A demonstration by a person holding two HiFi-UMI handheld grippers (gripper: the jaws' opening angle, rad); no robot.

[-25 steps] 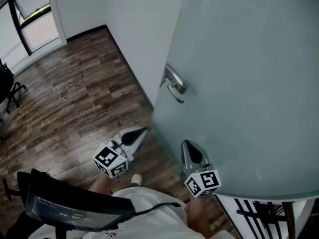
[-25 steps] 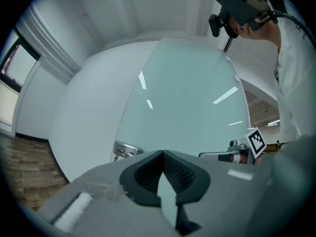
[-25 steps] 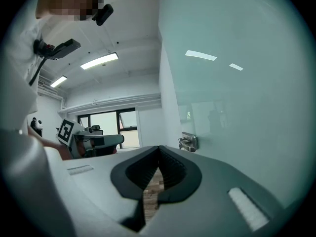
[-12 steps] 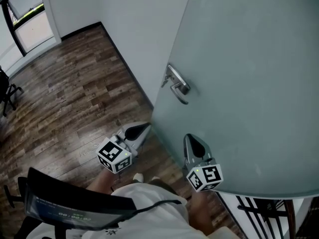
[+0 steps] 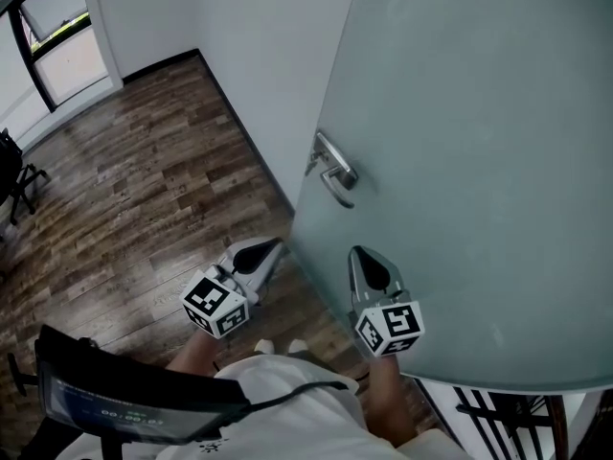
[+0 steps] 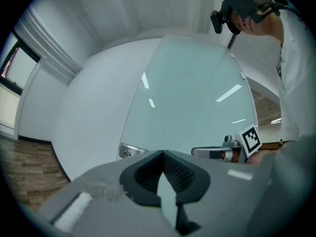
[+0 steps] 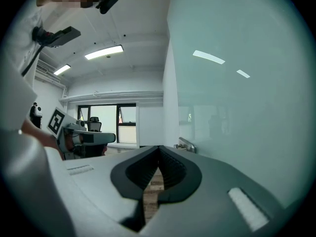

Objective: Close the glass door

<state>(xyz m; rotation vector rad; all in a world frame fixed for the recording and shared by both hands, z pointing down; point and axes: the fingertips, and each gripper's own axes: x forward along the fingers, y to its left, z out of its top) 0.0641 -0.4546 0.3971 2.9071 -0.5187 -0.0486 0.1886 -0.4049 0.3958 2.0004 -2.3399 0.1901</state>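
Note:
The frosted glass door (image 5: 460,151) fills the right of the head view and stands ajar from the white wall (image 5: 259,56). Its metal handle (image 5: 333,172) sits near the door's free edge. My right gripper (image 5: 362,255) is shut and empty, level, close against the door's face below the handle; contact cannot be told. My left gripper (image 5: 270,247) is shut and empty, just left of the door's edge. In the left gripper view the glass door (image 6: 197,93) and its lock plate (image 6: 129,151) lie ahead. In the right gripper view the handle (image 7: 185,144) shows just beyond the shut jaws.
Wood-plank floor (image 5: 144,180) stretches to the left. A window (image 5: 57,36) stands at the far left corner, with an office chair (image 5: 14,175) by it. A black metal rack (image 5: 508,415) sits at the lower right behind the door.
My right gripper has slid forward along the door face towards the handle. The left gripper has shifted a little. Both stay shut.

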